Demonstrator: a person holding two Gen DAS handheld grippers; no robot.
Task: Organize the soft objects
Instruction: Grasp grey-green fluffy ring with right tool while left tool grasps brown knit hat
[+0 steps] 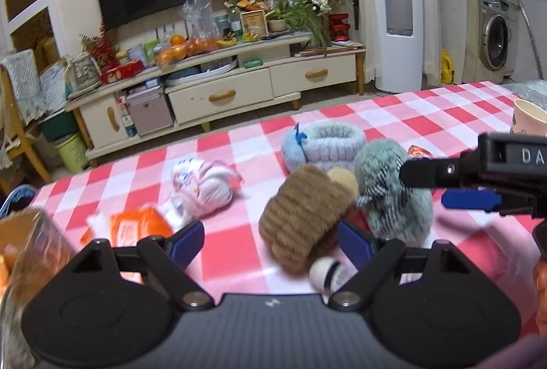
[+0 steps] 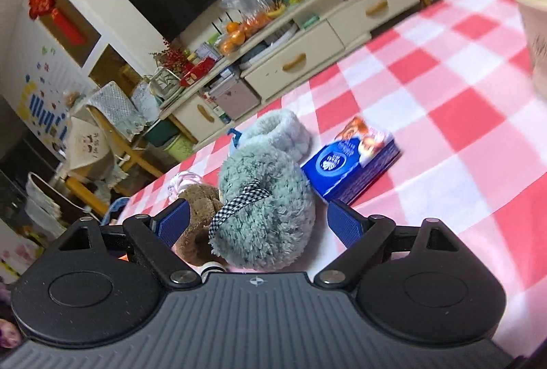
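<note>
**Operator:** Behind the work surface, a television cabinet [image 1: 218, 89] is filling the background; nearer, the checked tablecloth [image 1: 393, 109] is carrying the soft objects. I am listing them largest first: pale blue slipper [image 1: 324, 143] at the back, grey-green plush slipper [image 2: 263, 212] in front of it, brown knitted slipper [image 1: 304, 218] beside that, then the knotted cloth bundle [image 1: 201, 188] lying apart to the left.

**Checker:** Claw status?

**Operator:** I am holding my left gripper [image 1: 270, 242] wide, empty, with the brown slipper sitting between its jaws but untouched. My right gripper [image 2: 256, 225] is likewise standing wide, straddling the grey-green slipper without pressing.

**Checker:** Procedure for a clean pickup?

**Operator:** I am judging this as the approach stage. I am recommending: centre each slipper between the pads, close on the body rather than loose pile, and keep clear of the blue biscuit box [image 2: 355, 164] lying just beside the right jaw. The two slippers are touching, so lifting one may drag the other.
</note>
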